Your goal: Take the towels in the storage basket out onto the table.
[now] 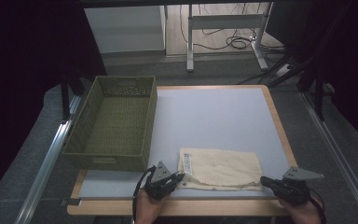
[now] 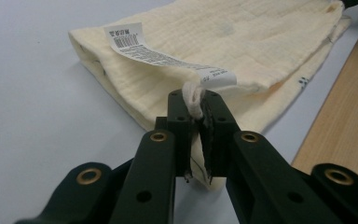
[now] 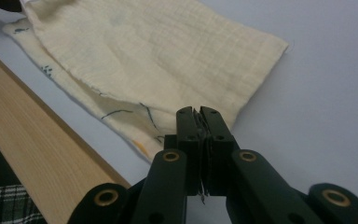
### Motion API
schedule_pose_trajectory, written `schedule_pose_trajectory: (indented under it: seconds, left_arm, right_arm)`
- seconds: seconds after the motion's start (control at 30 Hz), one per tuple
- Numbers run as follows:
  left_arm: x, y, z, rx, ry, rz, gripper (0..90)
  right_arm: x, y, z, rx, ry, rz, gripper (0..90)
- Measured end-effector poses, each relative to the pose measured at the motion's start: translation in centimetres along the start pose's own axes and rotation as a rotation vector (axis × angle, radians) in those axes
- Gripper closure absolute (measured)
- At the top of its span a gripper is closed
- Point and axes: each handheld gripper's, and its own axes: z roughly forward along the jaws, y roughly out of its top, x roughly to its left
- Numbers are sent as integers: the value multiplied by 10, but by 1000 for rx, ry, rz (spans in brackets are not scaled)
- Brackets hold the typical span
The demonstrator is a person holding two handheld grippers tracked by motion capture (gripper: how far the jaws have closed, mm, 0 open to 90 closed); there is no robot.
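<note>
I'm seeing soft cream cloth [image 2: 242, 42], crinkled and matt like muslin, with a smooth white paper-like label [image 2: 168, 58]. My tongs [image 2: 198, 109] are looking like matt black plastic with brass-coloured rivets. The table [image 1: 214, 116] is showing a smooth pale top edged in light wood; the basket [image 1: 81, 126] at left is looking coarsely woven, olive green.

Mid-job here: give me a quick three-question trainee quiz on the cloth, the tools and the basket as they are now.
1. True or false: the left tool is shut on a corner of the cream cloth.
2. What lies in the green basket? A) a towel B) nothing C) a bottle
3. Which table edge is the cloth nearest?

Key: 1 true. 2 B. 3 The edge by the person, between left tool and right tool.
</note>
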Motion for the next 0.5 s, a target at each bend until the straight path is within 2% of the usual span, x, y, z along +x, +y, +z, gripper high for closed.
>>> schedule_pose_trajectory:
  seconds: [0.13,0.27,0.37,0.5]
  left_arm:
    - [-3,-6,0,15,-19,-7,796]
    - [-4,-11,-5,25,-41,-24,664]
    - [-3,-11,-15,13,-57,-44,568]
    - [-1,-7,-25,-1,-52,-49,520]
  right_arm:
    - [0,-4,0,5,4,13,869]
    - [-2,-8,-3,6,11,33,833]
    - [-4,-8,-11,0,4,40,766]
    - [-6,-6,-21,-16,-9,48,749]
